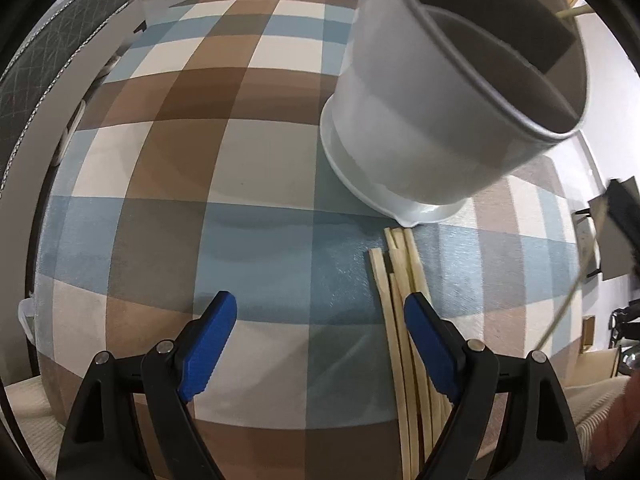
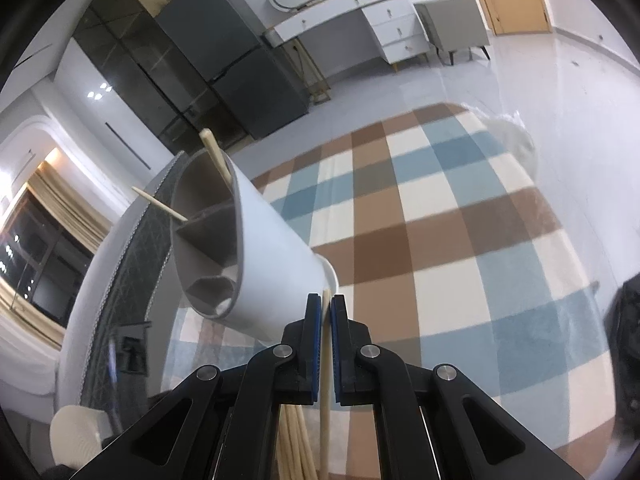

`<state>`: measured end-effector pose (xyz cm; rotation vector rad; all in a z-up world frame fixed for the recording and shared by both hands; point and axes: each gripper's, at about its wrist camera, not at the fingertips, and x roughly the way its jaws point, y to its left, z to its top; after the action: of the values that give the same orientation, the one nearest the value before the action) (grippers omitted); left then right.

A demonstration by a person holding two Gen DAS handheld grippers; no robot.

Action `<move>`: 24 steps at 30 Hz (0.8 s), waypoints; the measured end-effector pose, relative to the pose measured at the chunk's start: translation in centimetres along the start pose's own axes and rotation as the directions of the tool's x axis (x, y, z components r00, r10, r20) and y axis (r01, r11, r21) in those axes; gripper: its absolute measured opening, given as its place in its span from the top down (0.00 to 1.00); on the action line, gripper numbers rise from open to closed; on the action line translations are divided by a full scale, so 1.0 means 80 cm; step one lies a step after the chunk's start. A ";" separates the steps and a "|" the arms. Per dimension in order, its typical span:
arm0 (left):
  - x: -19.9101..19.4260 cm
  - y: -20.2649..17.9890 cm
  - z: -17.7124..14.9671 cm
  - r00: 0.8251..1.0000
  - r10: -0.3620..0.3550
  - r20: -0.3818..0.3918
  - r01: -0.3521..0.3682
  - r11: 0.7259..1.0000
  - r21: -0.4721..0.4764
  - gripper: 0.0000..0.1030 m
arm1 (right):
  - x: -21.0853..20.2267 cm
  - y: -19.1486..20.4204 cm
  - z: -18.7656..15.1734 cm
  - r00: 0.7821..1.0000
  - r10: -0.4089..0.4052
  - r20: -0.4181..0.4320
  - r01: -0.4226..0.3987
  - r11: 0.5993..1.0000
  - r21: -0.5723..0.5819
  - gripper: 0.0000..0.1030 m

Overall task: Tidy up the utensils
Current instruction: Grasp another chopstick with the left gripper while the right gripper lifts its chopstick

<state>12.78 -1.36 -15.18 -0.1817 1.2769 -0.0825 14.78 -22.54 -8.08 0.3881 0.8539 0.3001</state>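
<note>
A white utensil holder point(image 1: 424, 120) with inner compartments stands on the checked tablecloth point(image 1: 200, 160). It also shows in the right wrist view point(image 2: 264, 248), with two wooden chopsticks point(image 2: 218, 158) sticking out of its far compartment. Several chopsticks point(image 1: 400, 280) lie on the cloth just in front of the holder. My left gripper point(image 1: 320, 312) is open and empty, low over the cloth, its right finger beside the loose chopsticks. My right gripper point(image 2: 326, 312) is shut on one chopstick point(image 2: 325, 380), held near the holder's base. More chopsticks point(image 2: 294, 444) lie below it.
A dark padded chair back point(image 1: 44, 64) stands past the table's left edge. In the right wrist view a dark fridge point(image 2: 236, 56), a white desk with drawers point(image 2: 360, 16) and a grey chair point(image 2: 456, 24) stand across the room.
</note>
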 end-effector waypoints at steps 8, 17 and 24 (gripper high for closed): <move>0.005 -0.016 -0.003 0.994 0.104 -0.013 -0.103 0.993 0.056 0.21 | -0.014 0.009 0.004 0.999 -0.001 0.035 0.003 0.999 -0.051 0.96; 0.002 -0.022 -0.005 0.992 0.124 -0.017 -0.123 0.990 0.065 0.32 | -0.020 0.009 0.004 0.999 -0.007 0.039 0.009 0.999 -0.050 0.96; 0.007 -0.053 0.016 0.992 0.129 0.002 -0.128 0.982 0.140 0.65 | -0.023 0.013 0.004 0.999 0.000 0.048 0.003 0.998 -0.058 0.96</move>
<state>14.31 -5.48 -14.58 0.0214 1.2817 -0.0619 13.75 -22.43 -6.18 0.3393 0.7964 0.3121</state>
